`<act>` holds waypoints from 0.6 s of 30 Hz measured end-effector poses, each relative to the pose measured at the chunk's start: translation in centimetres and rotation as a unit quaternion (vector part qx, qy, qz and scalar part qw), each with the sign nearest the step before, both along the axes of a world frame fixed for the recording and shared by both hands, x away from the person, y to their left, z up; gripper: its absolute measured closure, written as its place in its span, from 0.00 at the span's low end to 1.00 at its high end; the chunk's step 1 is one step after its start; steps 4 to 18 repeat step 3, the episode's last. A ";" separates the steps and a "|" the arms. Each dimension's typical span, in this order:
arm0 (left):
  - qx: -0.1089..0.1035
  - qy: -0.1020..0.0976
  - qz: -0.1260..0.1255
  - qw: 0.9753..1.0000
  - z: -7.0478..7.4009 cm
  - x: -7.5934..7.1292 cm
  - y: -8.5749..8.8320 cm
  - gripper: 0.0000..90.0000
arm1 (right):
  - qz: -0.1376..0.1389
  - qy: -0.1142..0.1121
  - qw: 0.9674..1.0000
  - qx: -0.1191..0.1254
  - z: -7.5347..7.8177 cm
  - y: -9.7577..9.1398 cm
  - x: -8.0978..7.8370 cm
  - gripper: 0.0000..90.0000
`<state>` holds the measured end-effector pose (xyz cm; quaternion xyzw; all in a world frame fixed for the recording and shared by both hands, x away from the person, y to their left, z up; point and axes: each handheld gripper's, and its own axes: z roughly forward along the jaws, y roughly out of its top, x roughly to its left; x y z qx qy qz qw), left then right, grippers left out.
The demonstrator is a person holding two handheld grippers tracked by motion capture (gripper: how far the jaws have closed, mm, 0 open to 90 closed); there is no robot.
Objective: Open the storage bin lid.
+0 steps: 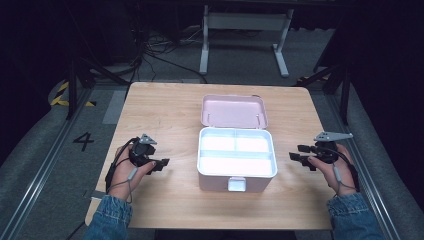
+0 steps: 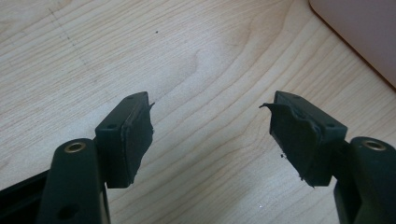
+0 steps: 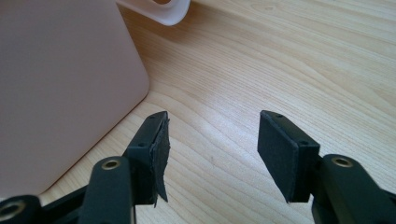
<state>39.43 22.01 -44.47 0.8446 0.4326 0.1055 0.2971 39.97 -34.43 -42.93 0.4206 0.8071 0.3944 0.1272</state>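
A light wooden desk [image 1: 165, 110] with rounded corners carries the scene; its grain runs left to right in pale streaks. At its middle stands a pink box [image 1: 237, 167], open, with its lid [image 1: 234, 111] thrown back toward the far edge. The inside of the box is white and split into compartments: two at the far side and one long one at the near side. A small white latch [image 1: 237, 184] sits on the near wall. In the right gripper view the box's rounded corner [image 3: 70, 93] rests flat on the wood. The desk stands on a grey floor [image 1: 50, 150] marked with the numeral 4 [image 1: 83, 141] to the left.
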 end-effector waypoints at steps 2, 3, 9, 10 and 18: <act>-0.004 0.002 0.002 1.000 0.0 -0.1 -0.1 0.34 | -0.001 0.000 1.000 0.000 0.0 0.0 0.0 0.50; -0.004 0.002 0.002 1.000 0.0 -0.1 -0.1 0.34 | 0.000 0.000 1.000 0.000 0.0 0.0 0.0 0.50; -0.004 0.002 0.002 1.000 0.0 -0.1 -0.1 0.34 | 0.000 0.000 1.000 0.000 0.0 0.0 0.0 0.50; -0.004 0.002 0.002 1.000 0.0 -0.1 -0.1 0.34 | 0.000 0.000 1.000 0.000 0.0 0.0 0.0 0.50; -0.004 0.002 0.002 1.000 0.0 -0.1 -0.1 0.34 | 0.000 0.000 1.000 0.000 0.0 0.0 0.0 0.50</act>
